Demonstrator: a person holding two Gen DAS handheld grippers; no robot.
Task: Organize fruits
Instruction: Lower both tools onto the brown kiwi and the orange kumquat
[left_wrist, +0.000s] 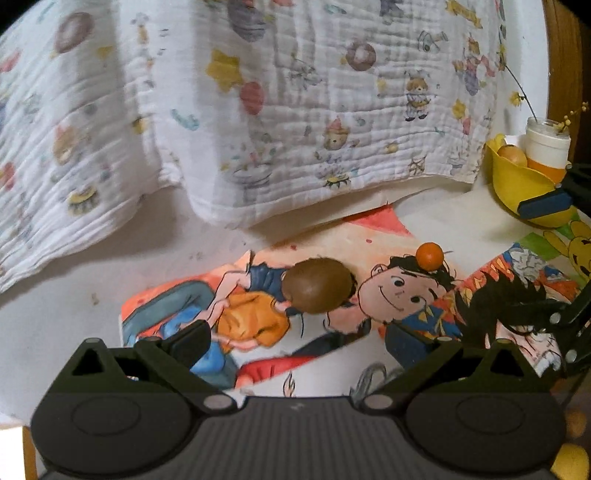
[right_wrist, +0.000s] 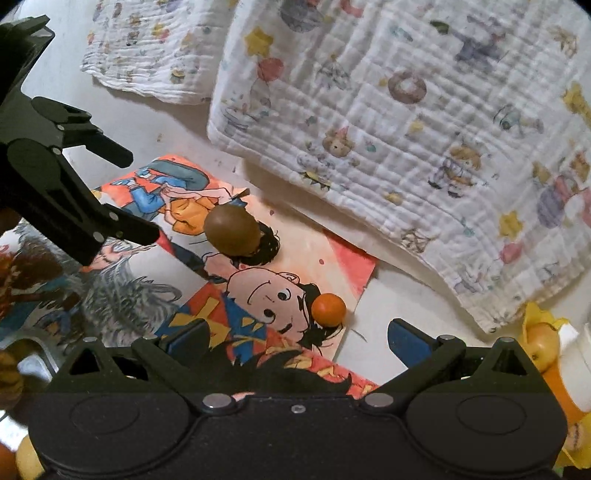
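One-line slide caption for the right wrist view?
Open right tongs hover near a small orange fruit on a cartoon drawing; brown fruit lies beyond.

The yellow plastic bowl (left_wrist: 517, 181) at the right of the left wrist view is partly covered by a blue-padded gripper finger (left_wrist: 546, 203); the pale round fruit (left_wrist: 511, 155) inside it shows only its top. The white-capped glass jar (left_wrist: 547, 142) is cut off below by the bowl rim. The printed white muslin cloth (left_wrist: 258, 110) runs past the top and left edges, its pattern blurred. In the right wrist view, the yellow round object (right_wrist: 26, 459) at the lower left corner is cropped and unidentifiable, as is the metallic surface (right_wrist: 33, 363) beside it.
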